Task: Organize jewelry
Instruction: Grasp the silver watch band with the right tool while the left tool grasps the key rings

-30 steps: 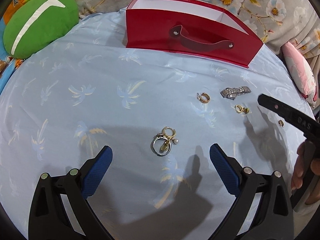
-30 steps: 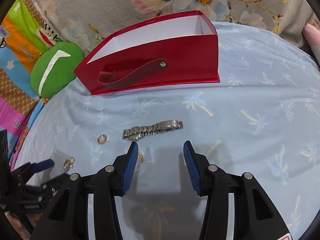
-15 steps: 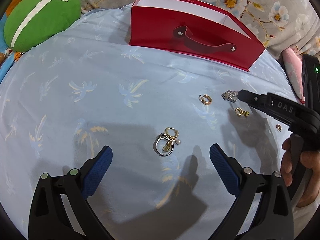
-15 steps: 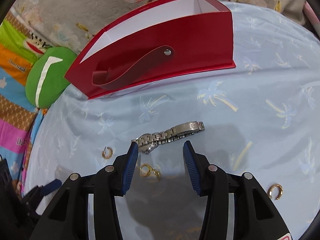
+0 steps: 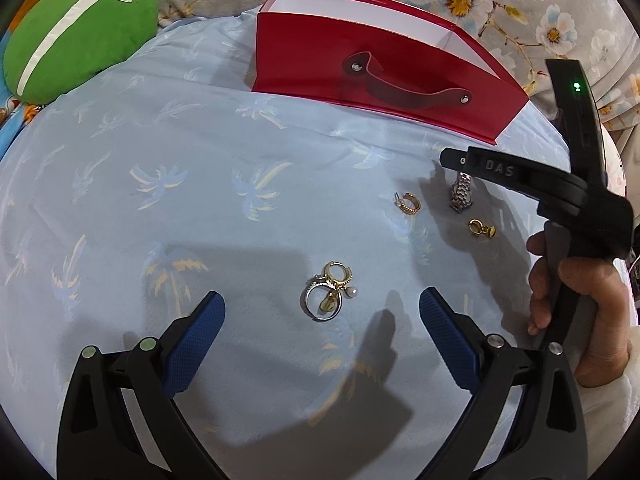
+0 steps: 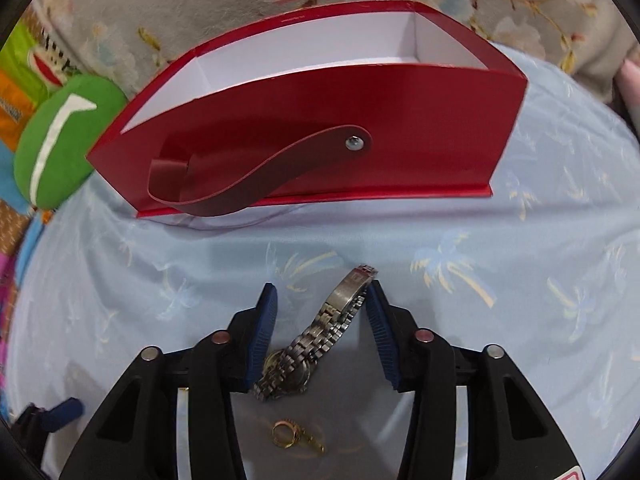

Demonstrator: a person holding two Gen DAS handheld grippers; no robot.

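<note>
I can read only "DAS", in raised letters on the black arm of the right tongs [image 5: 460, 159], at right of the left wrist view.

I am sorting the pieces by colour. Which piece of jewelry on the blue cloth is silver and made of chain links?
The watch, lying between the right gripper's fingers. The gold earrings are small hoops.

Pale blue cloth [image 5: 192, 168] printed with palm trees, spread smooth across the whole work surface. Green plush cushion [image 5: 76, 32] with a white stripe, off the cloth's far left edge (partly cut off by the lens). Grey floral fabric [image 6: 168, 12] behind. Bright striped printed fabric [image 6: 16, 92] at far left.
</note>
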